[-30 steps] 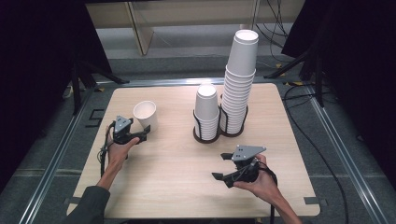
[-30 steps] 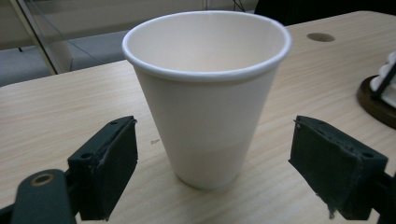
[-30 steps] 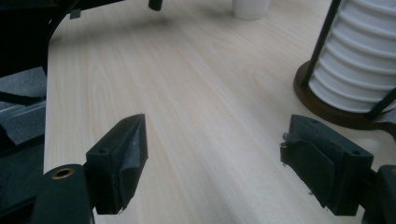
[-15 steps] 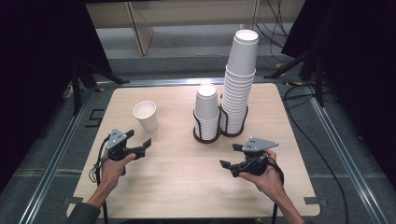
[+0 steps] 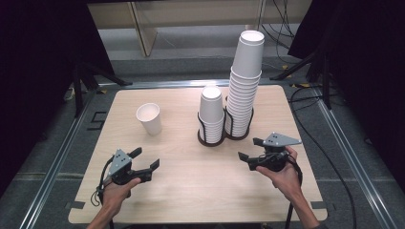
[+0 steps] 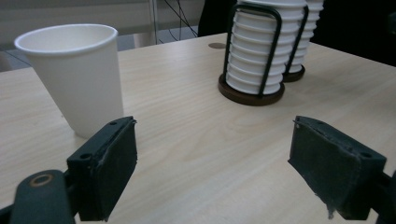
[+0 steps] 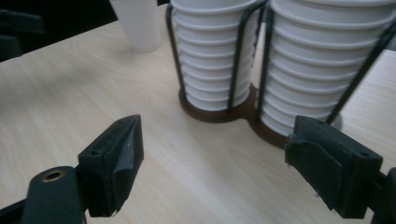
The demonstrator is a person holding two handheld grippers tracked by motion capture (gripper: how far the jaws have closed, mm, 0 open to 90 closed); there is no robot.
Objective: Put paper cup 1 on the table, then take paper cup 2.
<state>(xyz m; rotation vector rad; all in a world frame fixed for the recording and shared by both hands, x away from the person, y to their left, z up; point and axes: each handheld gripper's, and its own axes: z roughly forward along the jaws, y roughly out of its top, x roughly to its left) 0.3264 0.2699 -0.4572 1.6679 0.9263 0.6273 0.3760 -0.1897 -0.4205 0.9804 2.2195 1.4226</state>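
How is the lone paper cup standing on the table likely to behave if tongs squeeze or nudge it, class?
The lone paper cup looks thin-walled and empty, so it is probably very light and would dent under a firm squeeze. It stands upright on its narrower base, mouth up, so a push near the rim would likely tip it; on its side it might roll in a curve.

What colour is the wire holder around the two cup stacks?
The wire holder is black, on a dark brown base; the right gripper view shows it best.
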